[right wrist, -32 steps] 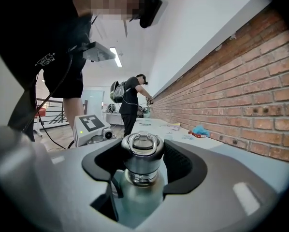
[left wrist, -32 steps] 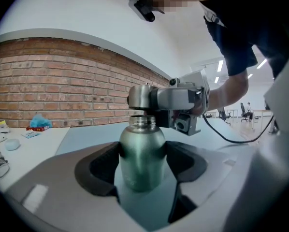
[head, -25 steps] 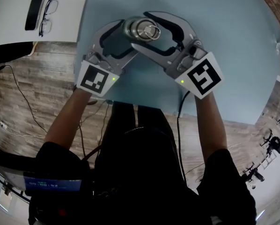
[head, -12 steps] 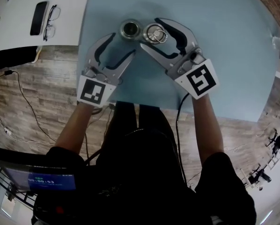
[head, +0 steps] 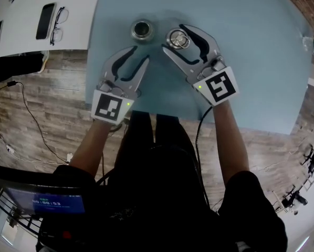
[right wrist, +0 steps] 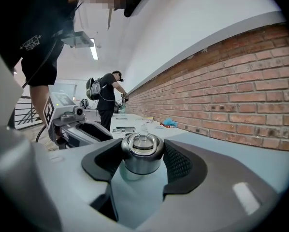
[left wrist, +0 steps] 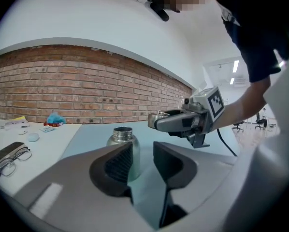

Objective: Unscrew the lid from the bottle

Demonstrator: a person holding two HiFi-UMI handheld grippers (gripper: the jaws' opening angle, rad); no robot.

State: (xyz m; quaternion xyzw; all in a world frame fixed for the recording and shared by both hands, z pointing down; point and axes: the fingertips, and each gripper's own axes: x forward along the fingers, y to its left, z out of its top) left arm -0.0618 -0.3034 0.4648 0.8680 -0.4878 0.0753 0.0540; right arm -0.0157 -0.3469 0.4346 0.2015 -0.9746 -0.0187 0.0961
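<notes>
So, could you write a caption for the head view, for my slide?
Right gripper holds the unscrewed lid beside the open bottle on a blue table.

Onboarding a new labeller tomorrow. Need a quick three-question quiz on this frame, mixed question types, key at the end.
1. True or false: the round steel lid with a ring handle is screwed onto the round steel bottle standing on the light-blue table.
2. Pick one. The right hand-held gripper is: A) empty; B) shut on the lid; C) shut on the bottle.
3. Short answer: what lies next to the black phone on the white desk?

Key: 1 false, the bottle's mouth is open. 2 B. 3 black-framed glasses.
</notes>
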